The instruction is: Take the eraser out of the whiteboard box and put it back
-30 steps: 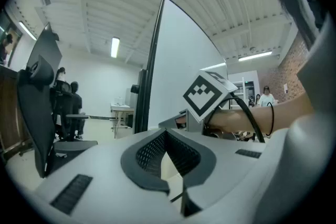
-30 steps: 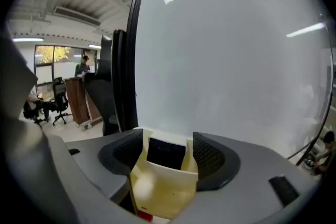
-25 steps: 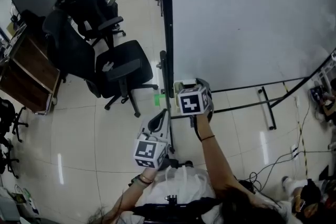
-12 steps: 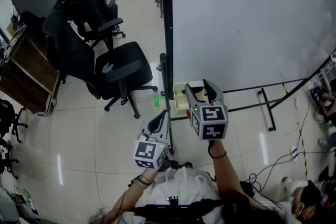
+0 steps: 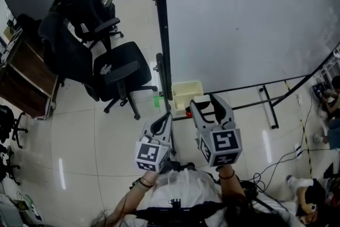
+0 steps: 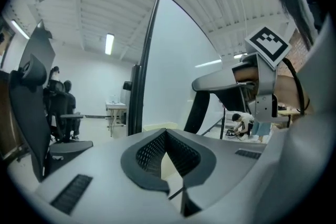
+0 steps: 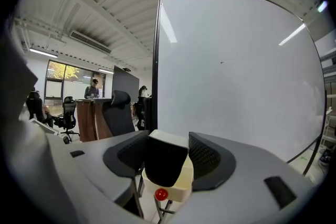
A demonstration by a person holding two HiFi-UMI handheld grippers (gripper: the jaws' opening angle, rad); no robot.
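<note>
Between the pads of the right tongs sits the eraser, a pale block with a dark felt face turned towards the camera. It is clear of the cream whiteboard box and just above the box's open top. The jaws stand fairly wide, yet both pads press the eraser's two side faces, so the grip looks secure.

I judge the eraser light and in no way fragile, with a stiff back and a soft felt that would give under pressure. The firm sides, where it is now held, are the right place to take it. A moderate squeeze should do, and it should not slip.

The right hand reaches forward from the person's body, its tongs pointing nearly level at the whiteboard, tipped slightly down.

The left tongs hang closer to the body beside the board's dark frame, also near level. Their jaws are together at the tips and grip nothing.
</note>
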